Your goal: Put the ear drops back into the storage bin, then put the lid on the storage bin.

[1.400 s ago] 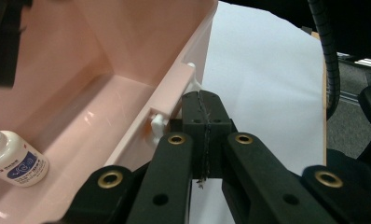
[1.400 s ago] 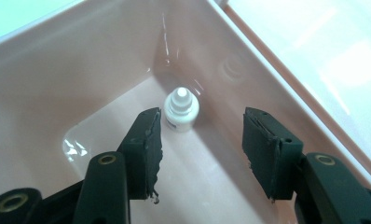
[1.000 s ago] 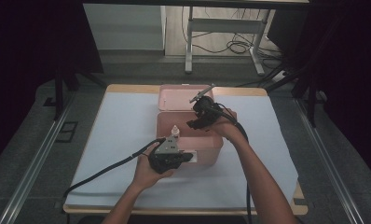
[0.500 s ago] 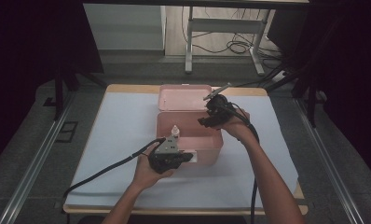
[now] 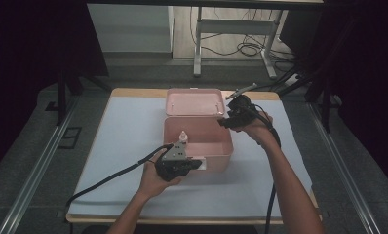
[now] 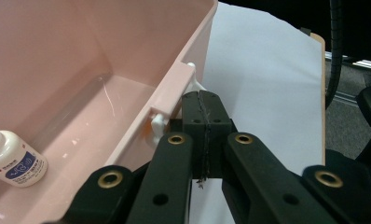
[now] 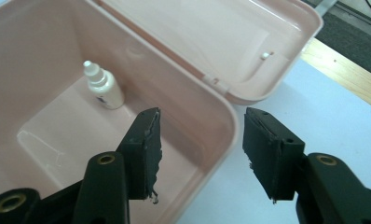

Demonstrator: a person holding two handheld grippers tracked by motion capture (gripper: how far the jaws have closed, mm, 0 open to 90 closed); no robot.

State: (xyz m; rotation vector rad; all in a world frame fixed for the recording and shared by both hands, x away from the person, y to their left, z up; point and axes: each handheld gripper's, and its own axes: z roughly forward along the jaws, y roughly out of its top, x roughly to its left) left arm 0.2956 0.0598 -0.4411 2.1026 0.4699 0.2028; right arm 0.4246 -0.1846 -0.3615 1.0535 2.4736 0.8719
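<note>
A pink box (image 5: 198,141) sits open near the middle of the bench (image 5: 124,146), its lid (image 5: 192,102) thrown back flat toward twelve o'clock. From the high view a small white bottle (image 5: 183,137) stands upright inside the box, toward its nine o'clock side, against the far wall.

The left gripper (image 5: 194,164) is at the box's six o'clock wall, held level by the left hand (image 5: 155,178). The high view gives only its dark body against the pink front; the left gripper view tells more: the jaws are pressed together, a thin seam between the two pads, and their tip lies just beside the white latch (image 6: 193,77) on the outside of the box wall (image 6: 141,135). Whether anything thin is pinched between them I cannot tell. That view also catches the bottle at nine o'clock, with a blue label (image 6: 20,170) that the high view is too coarse to show.

The right gripper (image 5: 225,122) hangs at the box's two o'clock corner, held by the right hand (image 5: 258,129), its cable (image 5: 275,195) trailing back along the forearm. The right gripper view looks down past the jaws, which stand spread with nothing between them: one pad over the box's inside, the other over the pale sheet covering the bench, the rounded box corner (image 7: 223,116) below the gap. Here the bottle (image 7: 102,86) stands at eleven o'clock, and the lid's inner face (image 7: 230,32) shows a small catch (image 7: 266,55).
</note>
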